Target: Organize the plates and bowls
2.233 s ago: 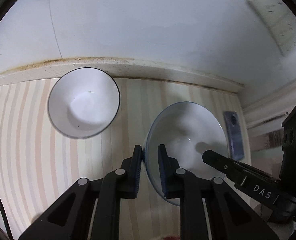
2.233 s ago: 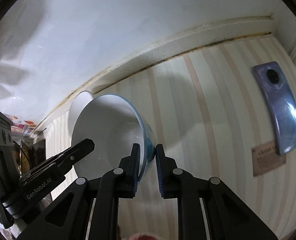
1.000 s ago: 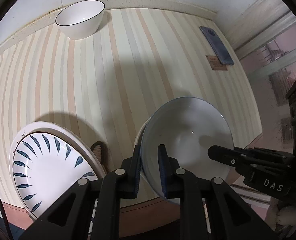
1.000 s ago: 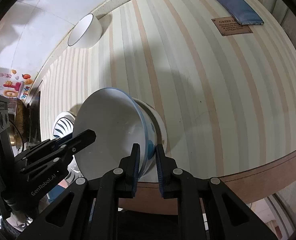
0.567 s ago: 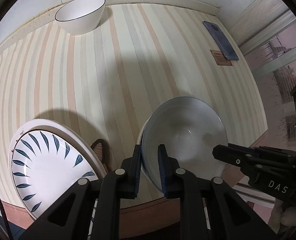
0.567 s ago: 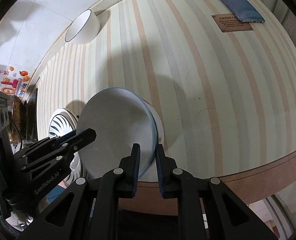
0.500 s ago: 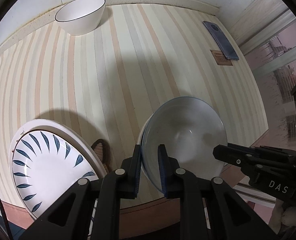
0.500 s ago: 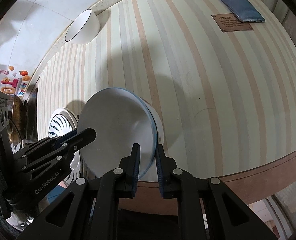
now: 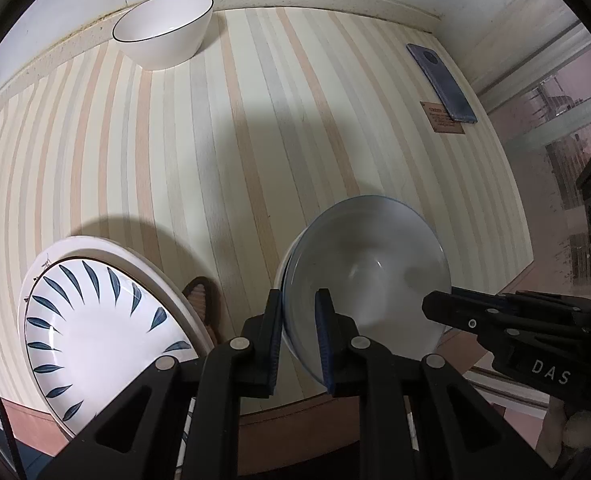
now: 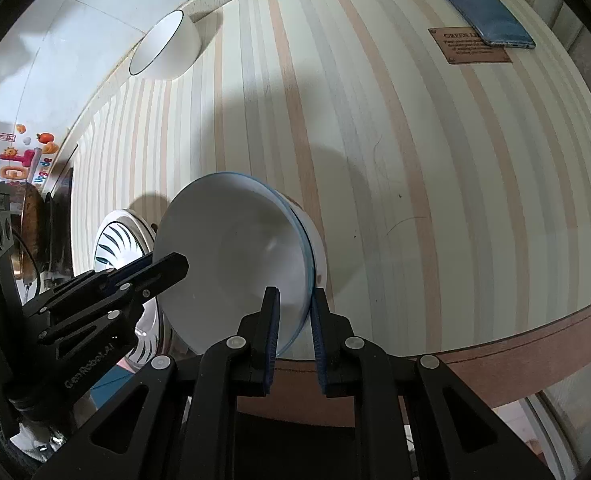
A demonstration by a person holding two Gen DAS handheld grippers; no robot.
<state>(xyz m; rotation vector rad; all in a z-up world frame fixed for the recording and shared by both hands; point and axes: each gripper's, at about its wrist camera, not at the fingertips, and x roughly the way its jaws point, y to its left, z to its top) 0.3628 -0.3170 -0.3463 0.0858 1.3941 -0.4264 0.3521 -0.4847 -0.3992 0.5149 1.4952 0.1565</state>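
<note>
Blue-rimmed bowl [image 9: 369, 276] (nested in another) pinched by both grippers.

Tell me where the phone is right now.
The phone lies flat at the table's far right corner in both wrist views, its near end overlapping a small brown plaque, well away from the bowls.

The striped tabletop [image 9: 223, 152] lies bare across its middle, giving open passage. At the far wall, a white bowl [image 9: 163, 32] blocks the left corner; a phone [image 9: 441, 80] and a small plaque [image 9: 447, 118] lie flat at the right. Near the front edge, the leaf-patterned plate [image 9: 99, 328] and blue-rimmed bowl [image 9: 367, 272] crowd both sides, leaving a narrow strip between them.
</note>
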